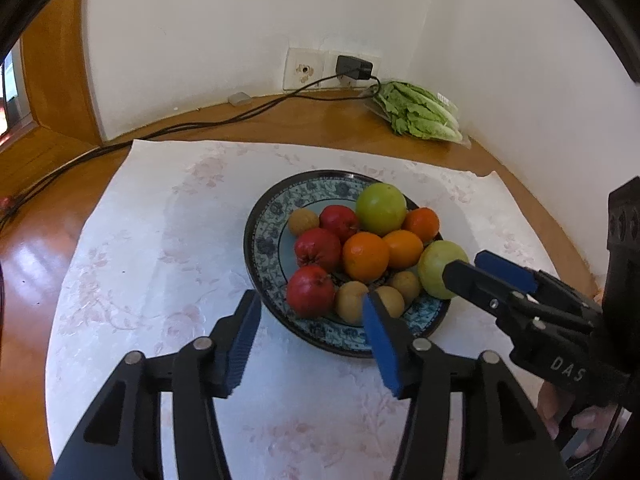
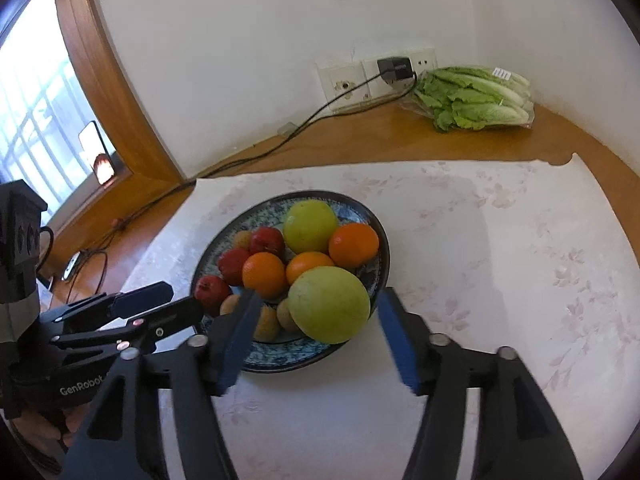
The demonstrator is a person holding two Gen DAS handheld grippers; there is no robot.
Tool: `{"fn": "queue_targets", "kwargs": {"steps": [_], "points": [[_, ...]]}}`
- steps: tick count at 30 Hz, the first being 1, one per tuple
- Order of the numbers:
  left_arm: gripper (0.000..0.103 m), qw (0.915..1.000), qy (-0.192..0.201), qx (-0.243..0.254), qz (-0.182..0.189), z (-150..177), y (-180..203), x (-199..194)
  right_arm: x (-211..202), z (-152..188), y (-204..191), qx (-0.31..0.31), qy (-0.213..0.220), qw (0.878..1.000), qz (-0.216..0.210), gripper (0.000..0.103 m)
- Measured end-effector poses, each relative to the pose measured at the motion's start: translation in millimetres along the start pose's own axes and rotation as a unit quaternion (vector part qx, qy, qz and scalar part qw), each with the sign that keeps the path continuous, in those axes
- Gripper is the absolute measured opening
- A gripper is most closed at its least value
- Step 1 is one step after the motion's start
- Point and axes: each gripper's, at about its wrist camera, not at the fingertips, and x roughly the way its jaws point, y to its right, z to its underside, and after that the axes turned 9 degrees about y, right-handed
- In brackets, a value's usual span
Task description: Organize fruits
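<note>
We see the fruits piled on the patterned plate (image 1: 264, 248), which sits mid-cloth (image 1: 160, 240) on the table. The near green apple (image 2: 329, 305) looks firm, smooth and fairly heavy; we judge a grip across its widest part safest. Our right gripper (image 2: 316, 338) stands wide around it, not touching. Our left gripper (image 1: 310, 338) hangs open and empty at the plate's near rim.

A white cloth (image 1: 168, 240) is lying on the wooden table (image 1: 320, 120). A plate (image 1: 260, 248) of fruit is sitting on the cloth. Bagged lettuce (image 1: 416, 110) and a black cord (image 1: 200, 124) are lying on the bare wood.
</note>
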Motion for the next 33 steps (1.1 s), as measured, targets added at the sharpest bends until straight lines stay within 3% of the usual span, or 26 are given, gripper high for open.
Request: {"fn": "queue_targets", "kwargs": {"steps": [6,15,33], "points": [[0.070,0.9999,0.005,-0.002,-0.011,4.3,2.9,-16.9,-17.3,-1.6,-5.3,-0.007,0.008,1.000,0.006,0.069],[0.072,0.9997,-0.010,-0.010,-0.022,21.4,4.6,-26.6,-36.4,16.6,-6.7,-0.015,-0.020,0.999,0.021,0.070],[0.072,0.9986,-0.038,0.012,-0.035,49.3,14.0,-3.4,-20.2,49.1,-1.0,-0.045,-0.069,0.993,0.083,0.070]]}}
